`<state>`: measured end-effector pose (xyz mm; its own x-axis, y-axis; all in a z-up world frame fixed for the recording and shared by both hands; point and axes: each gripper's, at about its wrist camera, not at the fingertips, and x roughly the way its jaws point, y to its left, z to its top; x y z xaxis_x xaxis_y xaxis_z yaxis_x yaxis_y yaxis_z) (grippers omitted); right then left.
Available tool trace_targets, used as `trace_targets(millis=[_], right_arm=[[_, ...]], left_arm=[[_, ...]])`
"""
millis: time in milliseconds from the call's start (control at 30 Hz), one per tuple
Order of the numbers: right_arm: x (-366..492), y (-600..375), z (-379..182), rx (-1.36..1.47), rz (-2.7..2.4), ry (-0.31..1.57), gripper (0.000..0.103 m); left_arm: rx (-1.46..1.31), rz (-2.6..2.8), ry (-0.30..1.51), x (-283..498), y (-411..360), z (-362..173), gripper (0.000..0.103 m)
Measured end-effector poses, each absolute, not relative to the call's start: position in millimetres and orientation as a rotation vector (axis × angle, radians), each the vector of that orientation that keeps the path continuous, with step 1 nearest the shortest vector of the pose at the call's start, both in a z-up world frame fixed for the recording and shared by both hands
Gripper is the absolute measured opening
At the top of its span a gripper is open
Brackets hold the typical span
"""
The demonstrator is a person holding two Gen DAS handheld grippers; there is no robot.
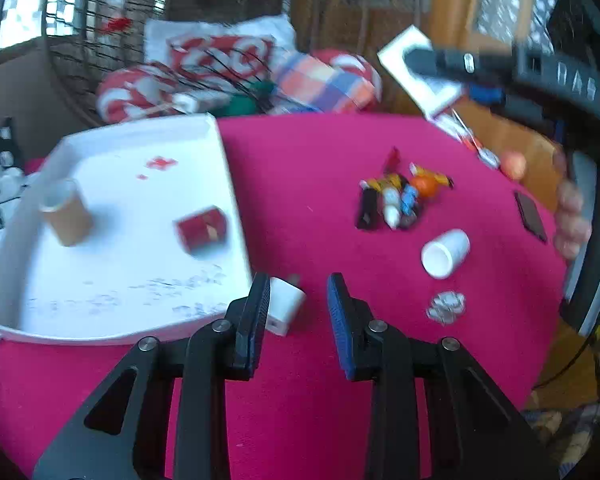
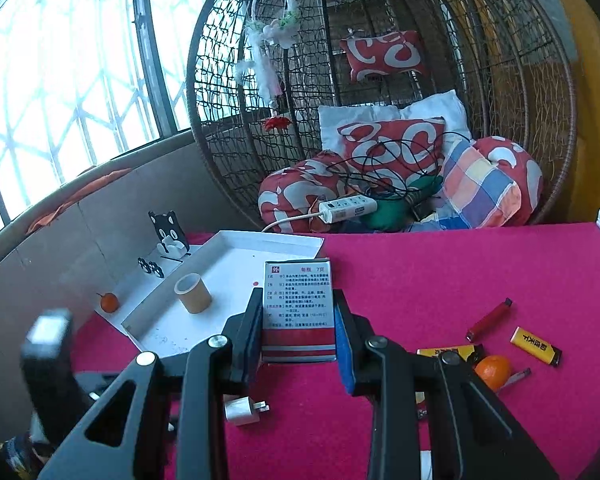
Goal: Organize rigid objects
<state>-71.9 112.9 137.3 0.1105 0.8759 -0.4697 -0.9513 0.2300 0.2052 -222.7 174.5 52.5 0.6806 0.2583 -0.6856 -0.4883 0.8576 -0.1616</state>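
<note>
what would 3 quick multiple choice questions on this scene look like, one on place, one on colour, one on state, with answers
1. Where does the brown cup stand?
A. in the white tray
B. on the pink cloth
C. in the wicker chair

2. What colour is the cup lying on its side?
A. brown
B. white
C. red

3. What is the right gripper doing?
A. hanging open
B. shut on nothing
C. shut on the box

Answers:
1. A, the right wrist view shows it upright on the tray floor.
2. B, the left wrist view shows a white cup tipped over on the cloth.
3. C, both fingers press the sides of the printed box; the left gripper is open, with a white charger beside one finger.
</note>
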Motion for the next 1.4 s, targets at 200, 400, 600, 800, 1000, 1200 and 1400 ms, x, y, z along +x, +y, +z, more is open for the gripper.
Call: trace_targets(millis=[200,400,600,800,1000,1200,1400], right_arm=[[-50.1,93.0,138.6,-0.083,1.297,0.571,0.031],[-21.6,71.4,138.6,-0.005,1.258,0.605,0.031],[-7.3,61.6,135.4,0.012,1.233,0.617,0.031],[-6.5,60.3,137.9,0.015,1.228,0.609,0.031],[-19.6,69.0,147.1,0.000,1.248,0.583,0.031],[-36.2,81.3,154.9,-0.034,1.288,0.559,0.031],[-52.3,95.7,157.9,-0.076,1.325,0.551,0.031]], left_arm=[[-0.331,0.341,0.714,-164.7,172.4,59.1,0.029],[-0.316,0.344,0.861,-80.2,180.2,31.3,0.029],[-0.271,0.417,0.877,-45.3,183.1,10.2,0.024],[-0.336,0.438,0.821,-67.1,191.4,20.3,0.020],[-0.353,0.488,0.669,-114.0,191.4,71.9,0.020],[-0.337,0.569,0.564,-155.1,198.6,108.6,0.020],[-0.347,0.645,0.524,-185.3,213.5,116.3,0.020]])
